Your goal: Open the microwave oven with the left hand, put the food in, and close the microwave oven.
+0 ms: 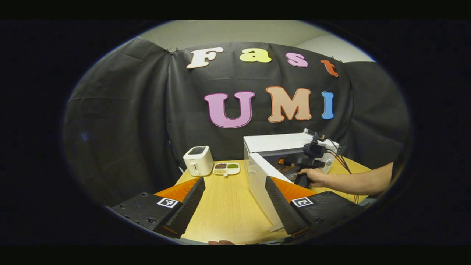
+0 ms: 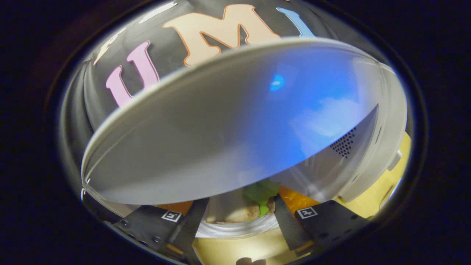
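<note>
The white microwave (image 1: 279, 143) stands on the table with its door (image 1: 257, 180) swung open toward me. My left gripper (image 1: 234, 179) hovers open above the table just left of the door, nothing between its fingers. A hand (image 1: 316, 176) holds my right gripper (image 1: 287, 167) at the oven's mouth. In the right gripper view, the right gripper (image 2: 241, 200) is shut on a white plate (image 2: 235, 230) carrying a green leaf and bread (image 2: 261, 193). The oven's grey ceiling (image 2: 220, 129) looms over the plate.
A white toaster (image 1: 198, 160) and a small compartment dish (image 1: 226, 168) sit at the far left of the wooden table (image 1: 228, 206). Cables trail behind the microwave. A patch of vent holes (image 2: 344, 143) marks the cavity's right wall.
</note>
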A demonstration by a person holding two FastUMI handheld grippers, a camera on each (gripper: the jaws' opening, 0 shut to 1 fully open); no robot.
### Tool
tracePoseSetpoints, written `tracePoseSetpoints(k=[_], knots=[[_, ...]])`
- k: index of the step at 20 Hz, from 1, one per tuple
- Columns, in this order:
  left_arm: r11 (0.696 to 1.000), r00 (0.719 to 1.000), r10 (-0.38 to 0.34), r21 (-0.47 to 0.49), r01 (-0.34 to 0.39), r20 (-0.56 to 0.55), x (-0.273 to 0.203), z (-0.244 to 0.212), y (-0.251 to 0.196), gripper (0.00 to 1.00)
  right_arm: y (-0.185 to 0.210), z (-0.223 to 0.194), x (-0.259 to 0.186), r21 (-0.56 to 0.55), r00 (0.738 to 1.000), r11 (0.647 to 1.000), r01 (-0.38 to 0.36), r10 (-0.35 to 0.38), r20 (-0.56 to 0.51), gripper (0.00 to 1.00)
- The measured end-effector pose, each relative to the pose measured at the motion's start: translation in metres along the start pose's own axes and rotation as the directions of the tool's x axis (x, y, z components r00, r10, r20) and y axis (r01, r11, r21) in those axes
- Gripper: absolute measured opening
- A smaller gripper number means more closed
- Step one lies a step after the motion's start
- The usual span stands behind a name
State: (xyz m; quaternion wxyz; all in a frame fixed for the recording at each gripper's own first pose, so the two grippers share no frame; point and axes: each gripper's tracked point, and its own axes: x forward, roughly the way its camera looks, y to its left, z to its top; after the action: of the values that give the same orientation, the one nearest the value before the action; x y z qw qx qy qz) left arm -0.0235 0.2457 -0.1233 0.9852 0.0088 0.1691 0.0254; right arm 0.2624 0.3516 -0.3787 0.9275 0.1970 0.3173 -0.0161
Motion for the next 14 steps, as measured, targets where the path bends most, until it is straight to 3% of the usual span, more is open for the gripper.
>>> tracePoseSetpoints(k=[3, 4, 5, 6, 7, 11, 12, 13, 14], knots=[[1.0, 1.0, -0.003, -0.003, 0.003, 0.002, 0.003, 0.001, -0.002, 0.94, -0.003, 0.002, -0.005, -0.006, 1.0, 1.0, -0.016, 0.016, -0.003, 0.97], [1.0, 1.0, -0.007, -0.006, 0.007, 0.003, 0.004, 0.001, -0.004, 0.96, 0.001, 0.004, -0.007, 0.018, 0.999, 0.999, -0.038, 0.038, -0.011, 0.9], [1.0, 1.0, -0.013, -0.009, 0.013, 0.002, 0.004, 0.001, -0.006, 0.96, 0.003, 0.009, -0.007, 0.027, 0.999, 0.998, -0.05, 0.05, 0.004, 0.97], [1.0, 1.0, -0.018, -0.009, 0.018, 0.002, 0.004, 0.001, -0.008, 0.96, 0.004, 0.014, -0.009, 0.033, 0.998, 0.998, -0.055, 0.055, 0.015, 0.9], [1.0, 1.0, -0.02, -0.005, 0.02, 0.003, 0.004, 0.001, -0.009, 0.96, 0.007, 0.019, -0.012, 0.036, 0.997, 0.997, -0.07, 0.069, 0.028, 0.89], [1.0, 1.0, -0.015, 0.0, 0.015, 0.005, 0.004, 0.002, -0.007, 0.96, -0.01, 0.027, -0.019, -0.023, 0.998, 1.0, -0.021, 0.022, 0.059, 0.89], [1.0, 1.0, -0.013, -0.003, 0.013, 0.001, 0.002, 0.001, -0.008, 0.96, -0.017, 0.029, -0.021, -0.028, 0.998, 1.0, -0.009, 0.01, 0.066, 0.99], [1.0, 1.0, -0.011, -0.008, 0.011, 0.0, 0.002, 0.001, -0.007, 0.96, -0.019, 0.032, -0.021, -0.023, 0.997, 1.0, -0.006, 0.008, 0.074, 0.9], [1.0, 1.0, -0.013, -0.015, 0.013, 0.001, 0.003, 0.001, -0.009, 0.96, -0.022, 0.03, -0.022, -0.023, 0.998, 1.0, -0.01, 0.011, 0.062, 0.89]])
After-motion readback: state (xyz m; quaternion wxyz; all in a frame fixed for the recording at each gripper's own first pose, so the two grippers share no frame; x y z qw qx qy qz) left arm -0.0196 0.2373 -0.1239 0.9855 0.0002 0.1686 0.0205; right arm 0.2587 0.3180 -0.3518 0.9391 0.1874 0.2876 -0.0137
